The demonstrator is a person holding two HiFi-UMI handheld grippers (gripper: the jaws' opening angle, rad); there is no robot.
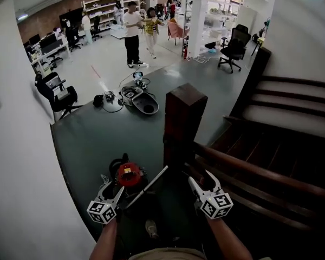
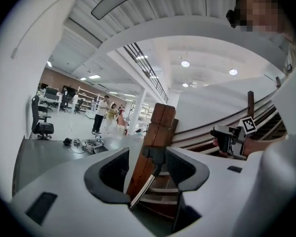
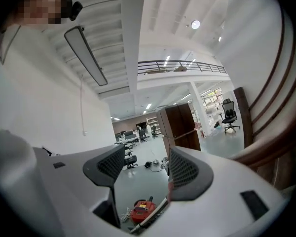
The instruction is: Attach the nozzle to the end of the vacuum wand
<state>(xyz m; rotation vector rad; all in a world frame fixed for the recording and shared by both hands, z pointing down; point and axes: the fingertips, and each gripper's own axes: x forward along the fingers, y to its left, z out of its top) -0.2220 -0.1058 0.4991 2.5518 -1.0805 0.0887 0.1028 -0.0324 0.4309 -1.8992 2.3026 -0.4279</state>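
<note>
"Is the nozzle on?"

"Not yet. Your left gripper (image 1: 111,187) and right gripper (image 1: 201,178) hang spread, empty. The wand (image 1: 149,186) leans off the vacuum (image 1: 128,175) on the floor (image 1: 97,140), beside the stair post (image 1: 184,123); no nozzle shows."

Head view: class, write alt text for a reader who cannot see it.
The left gripper and right gripper hover open and empty above a red vacuum and a slanting silver wand on the grey floor. A wooden stair post stands beside them; people stand far off.
</note>
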